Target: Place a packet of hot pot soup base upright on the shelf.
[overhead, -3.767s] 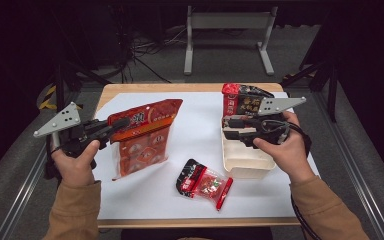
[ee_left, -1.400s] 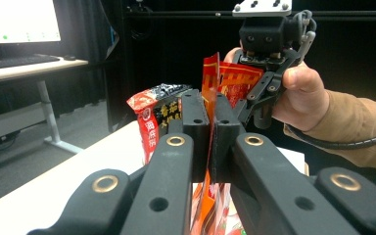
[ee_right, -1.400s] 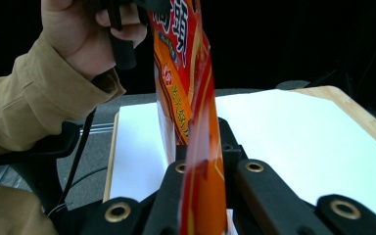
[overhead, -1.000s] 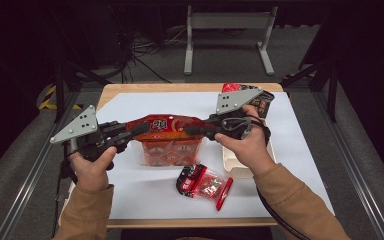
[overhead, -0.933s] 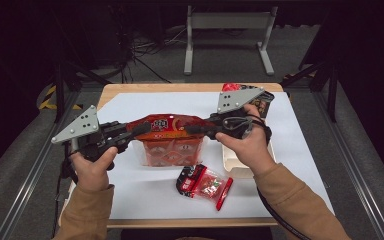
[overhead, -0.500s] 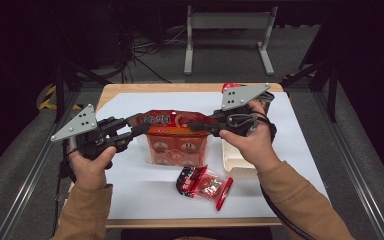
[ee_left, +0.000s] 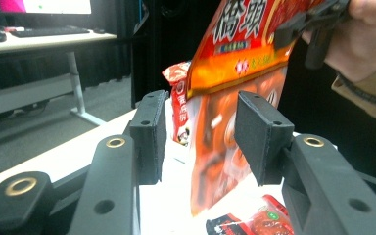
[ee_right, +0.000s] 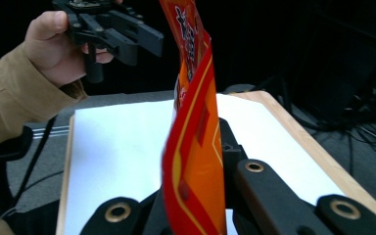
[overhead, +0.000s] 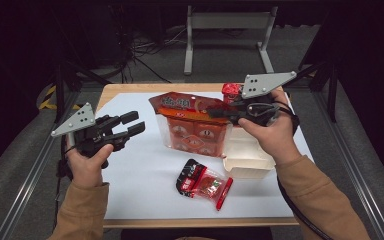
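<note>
Table (overhead: 130,97) of pale wood, covered by a white sheet (overhead: 140,185), with a person's two sleeved forearms entering from the near edge. Orange-red snack bag (overhead: 192,122), the largest item, hangs above the middle of the sheet, its sealed top edge clamped in the right gripper (overhead: 215,113); in the right gripper view the bag (ee_right: 193,161) rises edge-on between the two jaws, which press on it from both sides. Beige open box (overhead: 247,157) sits on the sheet just below the right hand (overhead: 270,135), partly hidden by the bag. Left gripper (overhead: 135,123), held in the left hand (overhead: 87,160), stands well apart from the bag toward the table's left side. Its jaws have just been opening and are now apart, with nothing between the pads; in the left gripper view the bag (ee_left: 235,103) shows beyond the gap, not touched. Small red packet (overhead: 205,182) lies flat on the sheet near the front edge. Red wrapper (overhead: 231,91) shows behind the right gripper, near the far edge.
</note>
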Demonstrator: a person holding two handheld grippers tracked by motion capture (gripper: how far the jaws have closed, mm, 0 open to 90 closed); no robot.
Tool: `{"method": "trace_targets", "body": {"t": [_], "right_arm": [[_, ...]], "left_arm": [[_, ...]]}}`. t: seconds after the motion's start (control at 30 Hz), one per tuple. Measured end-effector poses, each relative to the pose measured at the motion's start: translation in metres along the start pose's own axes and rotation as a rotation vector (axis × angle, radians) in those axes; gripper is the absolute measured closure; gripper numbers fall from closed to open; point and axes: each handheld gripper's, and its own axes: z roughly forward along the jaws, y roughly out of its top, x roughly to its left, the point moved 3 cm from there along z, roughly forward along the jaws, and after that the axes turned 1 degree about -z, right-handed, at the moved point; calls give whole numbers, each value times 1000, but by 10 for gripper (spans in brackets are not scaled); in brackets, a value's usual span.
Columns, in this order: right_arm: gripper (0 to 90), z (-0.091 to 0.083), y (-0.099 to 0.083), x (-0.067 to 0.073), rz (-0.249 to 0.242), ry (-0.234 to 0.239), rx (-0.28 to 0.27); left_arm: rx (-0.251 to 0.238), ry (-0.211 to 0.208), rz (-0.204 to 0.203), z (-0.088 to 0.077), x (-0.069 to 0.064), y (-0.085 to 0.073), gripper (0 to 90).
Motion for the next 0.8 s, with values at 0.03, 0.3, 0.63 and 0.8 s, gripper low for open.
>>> {"method": "trace_targets", "body": {"t": [0.03,0.3,0.63,0.8], "right_arm": [[900,-3,0,-2,-1,-10,3],[900,-25,-6,-15,16,-69,5],[900,-51,-15,-25,41,-132,0],[900,-62,-20,-29,58,-161,-6]], "left_arm": [[5,4,-1,0,0,-1,540],[30,29,-1,0,6,-4,480],[42,51,-23,0,12,-8,465],[51,51,-28,0,14,-10,463]]}}
